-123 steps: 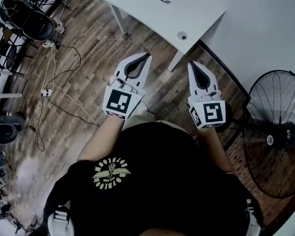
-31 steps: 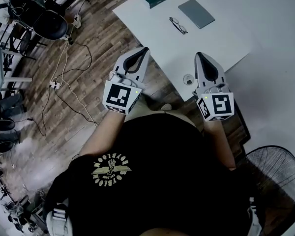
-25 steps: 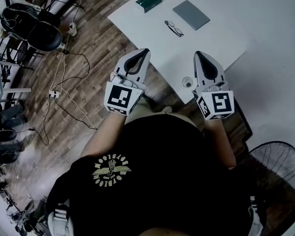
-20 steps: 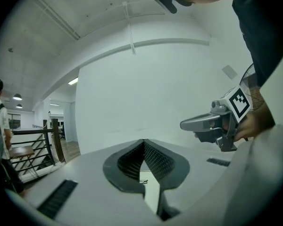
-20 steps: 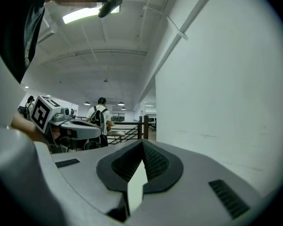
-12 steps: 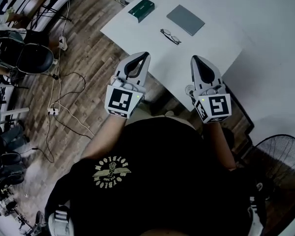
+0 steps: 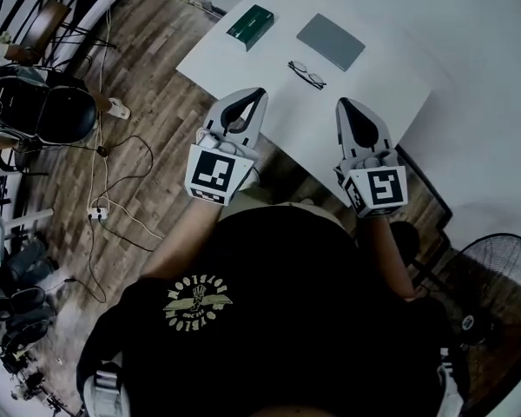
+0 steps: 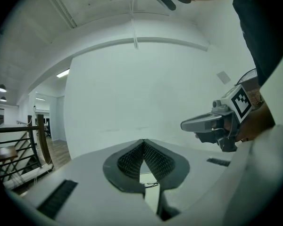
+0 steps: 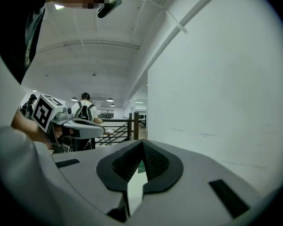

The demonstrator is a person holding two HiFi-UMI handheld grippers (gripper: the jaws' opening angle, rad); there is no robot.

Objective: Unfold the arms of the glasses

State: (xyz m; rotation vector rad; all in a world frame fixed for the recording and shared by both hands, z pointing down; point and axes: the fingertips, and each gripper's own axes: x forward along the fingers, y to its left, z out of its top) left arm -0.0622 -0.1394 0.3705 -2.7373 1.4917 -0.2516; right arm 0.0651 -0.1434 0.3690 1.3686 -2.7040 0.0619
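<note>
approach | left claw point(image 7: 259, 94), right claw point(image 7: 342, 104) clenched, empty | glasses point(image 7: 306, 74) ahead, between both | open claws before reaching, pin frame

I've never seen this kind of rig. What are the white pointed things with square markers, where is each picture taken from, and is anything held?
No robot here: a person holds a two-jaw gripper in each hand. The top-down picture comes from a camera on the person's head; the left gripper and right gripper point toward a white table. The other two pictures come from cameras riding on each gripper, looking along its jaws. Both pairs of jaws are closed with nothing between them. On the table lie the glasses, a green box and a flat grey rectangle, all untouched. Whether the glasses' arms are folded is too small to tell.
</note>
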